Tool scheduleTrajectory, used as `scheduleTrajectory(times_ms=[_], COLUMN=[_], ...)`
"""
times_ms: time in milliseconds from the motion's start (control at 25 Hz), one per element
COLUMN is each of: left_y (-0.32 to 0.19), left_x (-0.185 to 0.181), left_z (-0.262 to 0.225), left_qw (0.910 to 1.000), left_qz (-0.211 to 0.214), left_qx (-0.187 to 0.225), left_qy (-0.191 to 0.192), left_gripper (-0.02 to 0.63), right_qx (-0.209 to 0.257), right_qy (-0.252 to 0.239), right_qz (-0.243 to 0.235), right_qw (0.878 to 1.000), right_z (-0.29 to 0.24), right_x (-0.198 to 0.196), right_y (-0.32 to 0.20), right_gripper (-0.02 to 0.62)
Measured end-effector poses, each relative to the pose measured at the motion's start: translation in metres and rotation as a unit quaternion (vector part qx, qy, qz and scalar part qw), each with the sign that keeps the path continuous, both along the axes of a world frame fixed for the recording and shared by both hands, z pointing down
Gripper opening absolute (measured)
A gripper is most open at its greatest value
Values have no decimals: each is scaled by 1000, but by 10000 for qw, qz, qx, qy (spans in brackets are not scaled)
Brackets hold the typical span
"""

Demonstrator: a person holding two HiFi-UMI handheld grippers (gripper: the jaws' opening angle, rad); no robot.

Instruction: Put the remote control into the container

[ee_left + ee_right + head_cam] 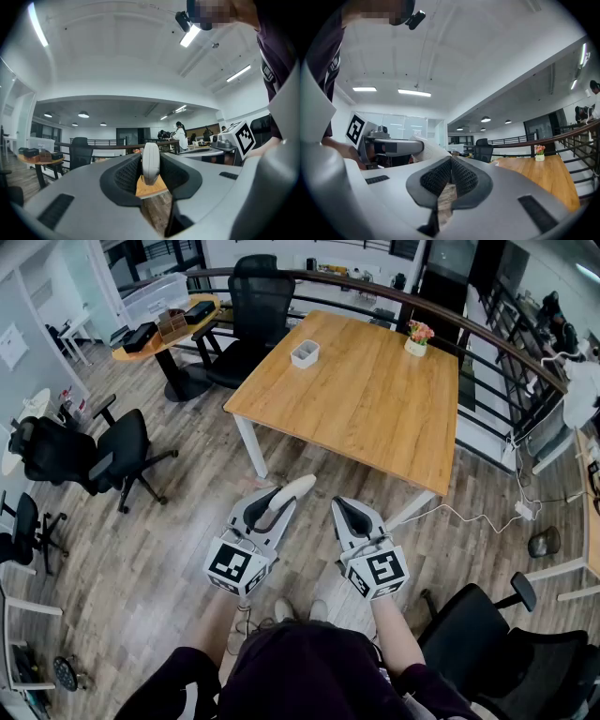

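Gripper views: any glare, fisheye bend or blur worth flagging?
Left gripper view: ceiling lights blown out, corners dark, remote control sharp. Right gripper view: railing bows from the fisheye, same glare overhead. Head view: even light, table crisp, picture edges curved.

Before you stood the counter [366,409], with the container [305,353] near its far left corner and the flower pot [418,337] far right; the remote control [294,489] sat in your left hand-held gripper [265,512].

One table [366,399], twelve o'clock; one container [305,353], one flower pot [418,337], one remote [292,491]. Two grippers: left gripper [270,510], right gripper [352,514]. Four black chairs [253,296].
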State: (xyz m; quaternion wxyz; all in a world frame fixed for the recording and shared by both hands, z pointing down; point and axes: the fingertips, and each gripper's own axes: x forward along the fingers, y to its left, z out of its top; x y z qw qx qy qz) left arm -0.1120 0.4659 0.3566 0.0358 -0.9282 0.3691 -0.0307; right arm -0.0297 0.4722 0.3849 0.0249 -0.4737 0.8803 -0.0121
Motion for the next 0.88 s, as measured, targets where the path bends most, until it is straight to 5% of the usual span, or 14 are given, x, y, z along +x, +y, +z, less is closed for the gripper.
scheduleTrajectory(times_ms=[480,880], left_y=[-2,-46], left_x=[53,61], left_z=[-10,8], left_qw=[9994,9994], left_qz=[-60,-11], left_qx=[280,158], left_qy=[-214,-312], left_gripper=[124,124], right_qx=[415,319], right_qy=[-440,-389], right_qz=[-70,-113], right_qw=[9981,9987], right_z=[-27,-11], right_x=[43,46], right_y=[-4,-46], right_gripper=[20,20])
